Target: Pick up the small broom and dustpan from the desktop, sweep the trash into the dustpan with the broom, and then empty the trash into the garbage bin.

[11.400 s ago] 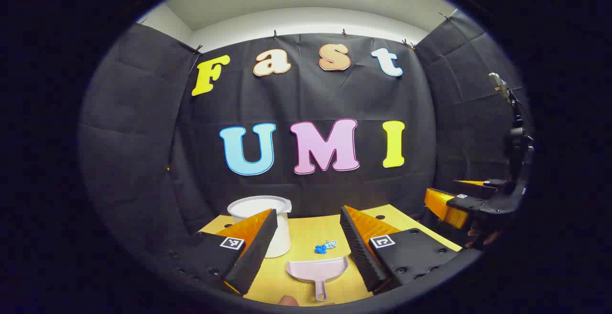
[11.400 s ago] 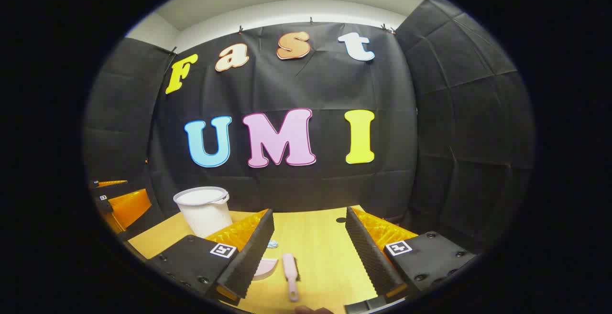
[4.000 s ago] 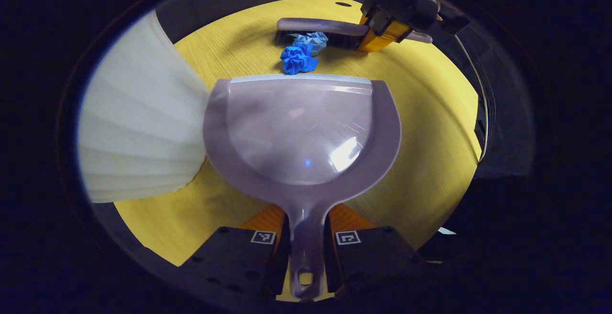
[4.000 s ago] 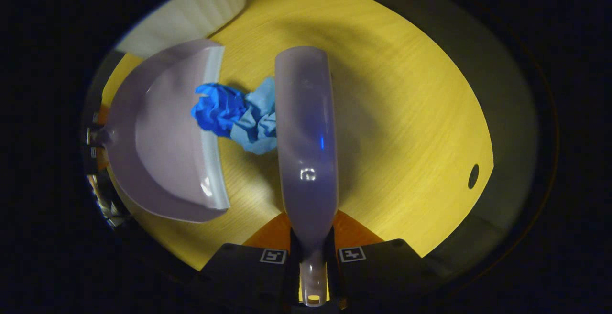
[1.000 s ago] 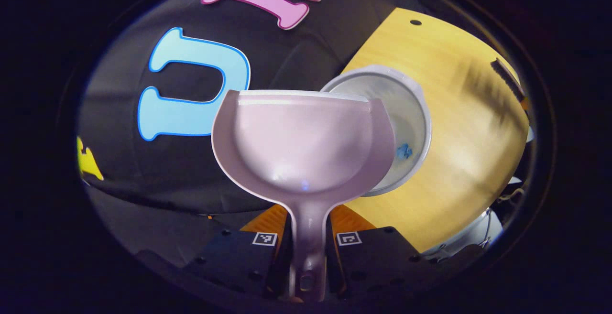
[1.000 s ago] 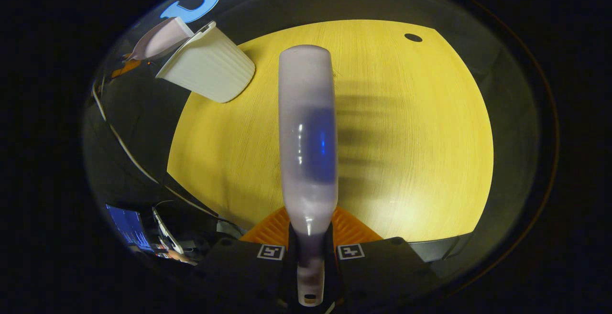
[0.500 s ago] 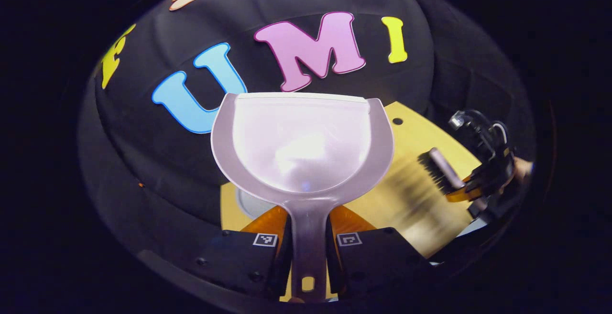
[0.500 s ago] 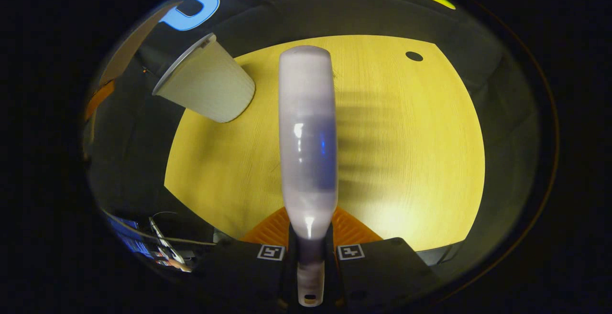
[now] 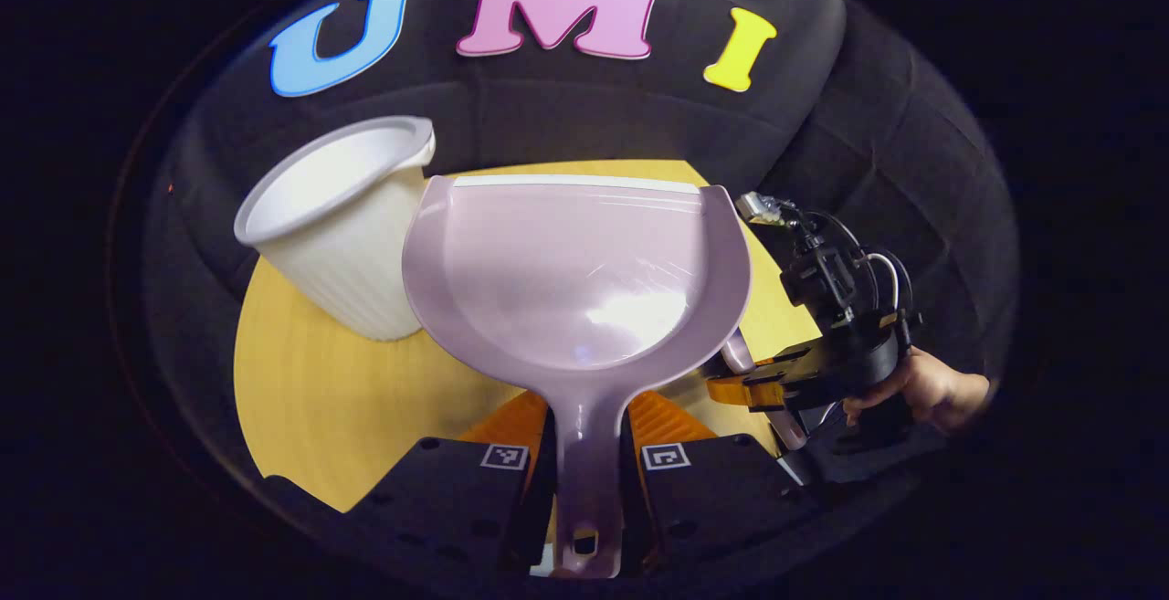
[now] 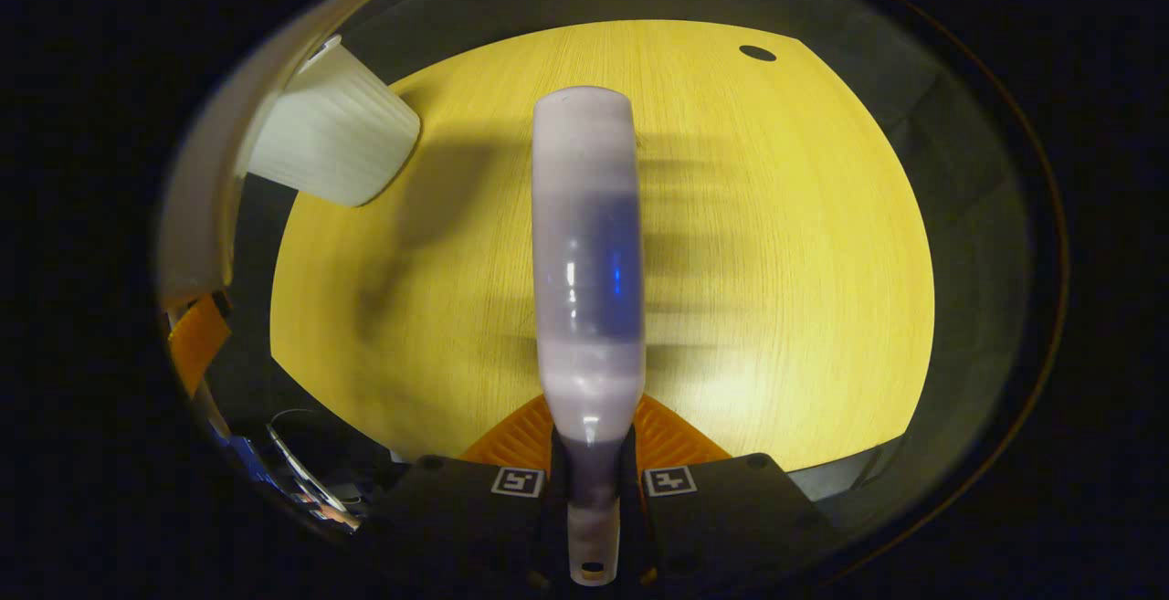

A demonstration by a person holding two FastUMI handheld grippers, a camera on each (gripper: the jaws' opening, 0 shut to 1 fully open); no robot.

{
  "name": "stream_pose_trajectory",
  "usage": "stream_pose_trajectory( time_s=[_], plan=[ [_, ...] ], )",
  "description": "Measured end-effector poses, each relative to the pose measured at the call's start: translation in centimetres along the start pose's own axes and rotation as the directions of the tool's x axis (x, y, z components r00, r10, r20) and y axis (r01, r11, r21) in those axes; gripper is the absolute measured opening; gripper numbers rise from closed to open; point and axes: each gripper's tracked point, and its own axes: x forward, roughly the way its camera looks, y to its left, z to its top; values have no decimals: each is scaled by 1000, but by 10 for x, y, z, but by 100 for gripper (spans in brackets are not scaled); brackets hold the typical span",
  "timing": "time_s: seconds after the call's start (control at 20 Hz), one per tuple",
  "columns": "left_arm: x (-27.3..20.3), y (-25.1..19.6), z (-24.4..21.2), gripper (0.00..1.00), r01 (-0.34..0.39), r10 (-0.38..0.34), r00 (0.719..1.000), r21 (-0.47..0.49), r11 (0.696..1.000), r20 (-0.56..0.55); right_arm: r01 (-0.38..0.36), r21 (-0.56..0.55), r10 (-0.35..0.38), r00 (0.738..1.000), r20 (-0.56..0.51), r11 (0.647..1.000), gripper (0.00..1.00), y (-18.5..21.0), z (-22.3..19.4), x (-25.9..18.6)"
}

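Since half a second ago the dustpan (image 9: 575,280) has swung back level; the bin (image 9: 333,226), which was mostly hidden behind the pan, now stands in plain sight to its left, upright on the desk (image 9: 310,399).

Near, left gripper view: my left gripper (image 9: 584,463) is clamped tight on the dustpan handle, both fingers pressed to it. Pan bowl is empty, just glare on the plastic. A second ago I could see blue trash lying inside the bin; now I cannot see the bin's bottom, so I take the dump as done, on judgement.

Mid, same view: right gripper (image 9: 763,390) off to my right, held by a hand (image 9: 922,390), closed on the broom handle.

Right gripper view, near: right gripper (image 10: 592,463) closed on the broom (image 10: 589,253), handle between both fingers, head pointing away over the desk (image 10: 785,289). No trash on the wood that I can see. Far left: the bin (image 10: 333,148), well apart from the broom, with a blurred pale edge at the frame's left that is likely the pan.

Reading: sweeping and emptying look finished. What remains, if anything, is setting both tools back down.
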Motion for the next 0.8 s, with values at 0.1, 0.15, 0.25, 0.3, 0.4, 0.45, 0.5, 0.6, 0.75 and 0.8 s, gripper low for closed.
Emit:
stream_pose_trajectory(
  time_s=[0.1, 0.15, 0.25, 0.3, 0.4, 0.45, 0.5, 0.6, 0.75, 0.8],
  plan=[
    [35, 11, -26, 29, -56, 54, 997, -37, 998, -50, 28, -11, -28, 999, -26, 1000, 26, 2, -3, 17],
    [55, 15, -42, 29, -81, 76, 993, -55, 995, -85, 27, -6, -27, 999, -36, 1000, 26, 5, -5, 22],
    [88, 22, -69, 31, -113, 104, 978, -46, 993, -179, 20, 11, -20, 998, -58, 1000, 26, 11, -1, 36],
    [99, 22, -73, 30, -115, 101, 975, -59, 992, -198, 14, 13, -13, 998, -61, 1000, 26, 13, 0, 44],
    [114, 24, -70, 29, -102, 77, 974, -111, 989, -214, 30, -15, -31, 997, -73, 999, 26, 14, 2, 54],
    [109, 23, -68, 29, -106, 77, 974, -129, 986, -212, 40, -26, -42, 995, -86, 999, 26, 13, 2, 56],
    [108, 23, -65, 29, -114, 84, 973, -135, 984, -215, 56, -34, -59, 993, -101, 998, 26, 12, 1, 60],
    [108, 28, -67, 30, -138, 106, 969, -132, 982, -225, 66, -24, -69, 992, -102, 998, 26, 15, 6, 64],
    [114, 28, -76, 29, -133, 90, 963, -162, 978, -253, 56, 18, -53, 991, -126, 998, 26, 16, 6, 55],
    [113, 28, -76, 29, -134, 88, 964, -169, 977, -252, 56, 28, -52, 990, -130, 998, 19, 18, 7, 54]
  ],
)
